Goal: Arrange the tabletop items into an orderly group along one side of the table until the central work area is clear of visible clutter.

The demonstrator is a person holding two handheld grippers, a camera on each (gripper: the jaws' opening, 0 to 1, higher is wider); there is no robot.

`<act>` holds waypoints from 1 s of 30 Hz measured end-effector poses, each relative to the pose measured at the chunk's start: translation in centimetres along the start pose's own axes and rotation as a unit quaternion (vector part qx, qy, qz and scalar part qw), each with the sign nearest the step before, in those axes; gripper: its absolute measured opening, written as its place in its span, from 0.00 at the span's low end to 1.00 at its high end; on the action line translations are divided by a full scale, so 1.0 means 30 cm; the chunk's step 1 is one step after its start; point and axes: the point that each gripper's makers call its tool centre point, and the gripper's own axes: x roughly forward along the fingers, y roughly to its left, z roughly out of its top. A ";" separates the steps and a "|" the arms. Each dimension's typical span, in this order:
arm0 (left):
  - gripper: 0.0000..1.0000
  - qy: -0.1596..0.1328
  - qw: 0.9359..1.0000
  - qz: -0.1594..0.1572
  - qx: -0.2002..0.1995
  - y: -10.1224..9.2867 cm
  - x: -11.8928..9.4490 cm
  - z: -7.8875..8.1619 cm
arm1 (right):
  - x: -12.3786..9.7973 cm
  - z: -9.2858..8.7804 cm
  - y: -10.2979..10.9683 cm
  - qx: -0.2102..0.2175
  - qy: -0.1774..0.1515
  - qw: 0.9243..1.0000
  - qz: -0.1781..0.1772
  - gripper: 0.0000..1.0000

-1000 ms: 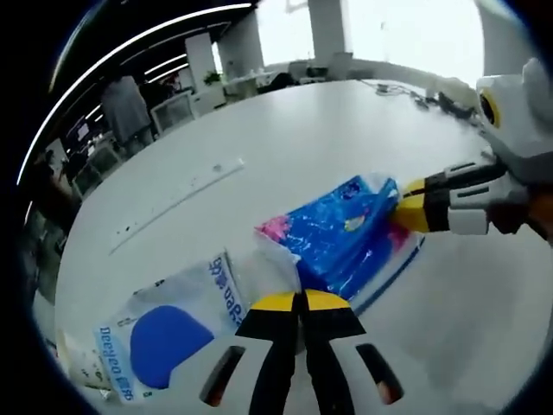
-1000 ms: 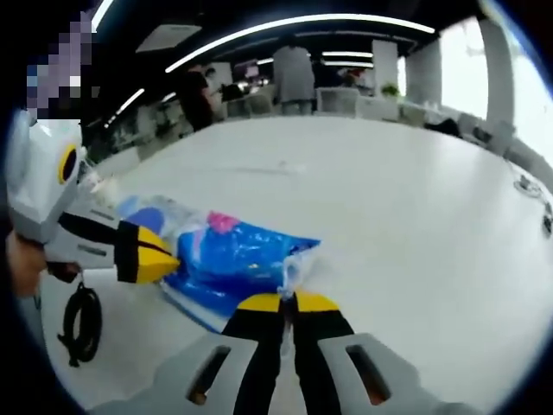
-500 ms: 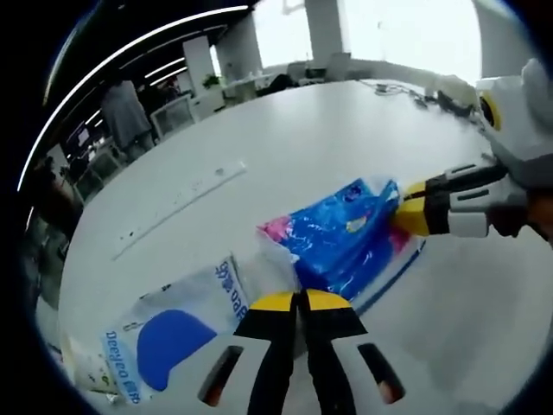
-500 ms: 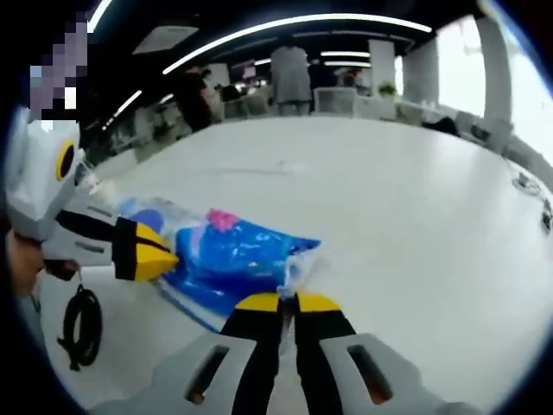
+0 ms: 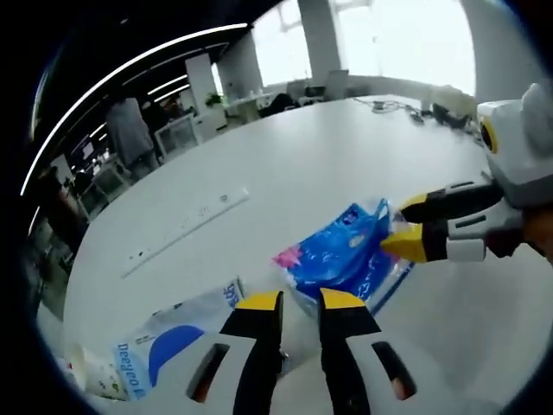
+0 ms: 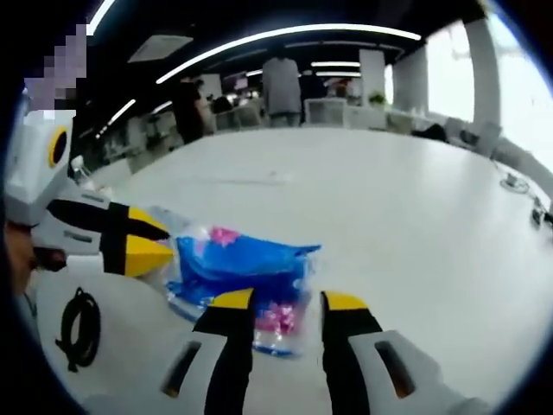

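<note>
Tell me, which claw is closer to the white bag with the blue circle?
Left. The left claw sits right beside the white bag. The right claw is farther off, on the far side of the blue packet.

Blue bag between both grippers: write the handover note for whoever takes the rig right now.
Left gripper: open, holding nothing.
Right gripper: open, holding nothing.
Blue bag: lying on the white table between both grippers, free of both.
Clear pack with blue oval: beside the left gripper.
White ruler-like strip: farther out on the table.
Black cable: near the table edge.
Left: judge the grouping and tidy any strays.
</note>
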 end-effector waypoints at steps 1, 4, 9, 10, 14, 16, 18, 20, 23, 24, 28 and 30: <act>0.19 -0.003 1.000 0.000 -0.001 0.004 -0.009 0.002 | -0.003 0.001 0.000 0.000 -0.001 1.000 -0.001 0.34; 0.26 -0.012 1.000 0.001 -0.001 0.013 -0.033 0.009 | -0.012 0.005 0.003 0.000 -0.005 1.000 -0.006 0.41; 0.39 -0.031 0.999 -0.003 0.000 0.033 -0.089 0.017 | -0.038 0.018 0.015 -0.006 -0.017 1.000 -0.017 0.54; 0.42 -0.035 0.999 -0.005 0.000 0.034 -0.098 0.017 | -0.043 0.021 0.018 -0.008 -0.019 1.000 -0.018 0.56; 0.53 -0.046 0.999 -0.011 0.001 0.056 -0.149 0.013 | -0.077 0.050 0.024 -0.005 -0.042 0.999 -0.027 0.63; 0.57 -0.055 0.998 -0.015 -0.007 0.067 -0.184 0.018 | -0.100 0.068 0.028 -0.003 -0.054 0.998 -0.034 0.66; 0.61 -0.065 0.998 -0.015 -0.009 0.075 -0.219 0.027 | -0.123 0.091 0.037 0.006 -0.072 0.997 -0.036 0.68; 0.61 -0.081 0.997 -0.016 -0.001 0.087 -0.266 0.042 | -0.156 0.120 0.050 0.012 -0.093 0.995 -0.035 0.70; 0.61 -0.097 0.995 -0.017 0.010 0.110 -0.337 0.055 | -0.204 0.150 0.084 0.017 -0.113 0.993 -0.030 0.71; 0.61 -0.102 0.995 -0.015 0.010 0.122 -0.353 0.060 | -0.214 0.155 0.095 0.015 -0.116 0.993 -0.030 0.71; 0.60 -0.118 0.993 -0.012 0.000 0.170 -0.431 0.066 | -0.257 0.179 0.155 0.004 -0.124 0.992 -0.031 0.71; 0.60 -0.126 0.992 -0.010 0.004 0.189 -0.467 0.067 | -0.275 0.193 0.179 0.006 -0.131 0.991 -0.034 0.71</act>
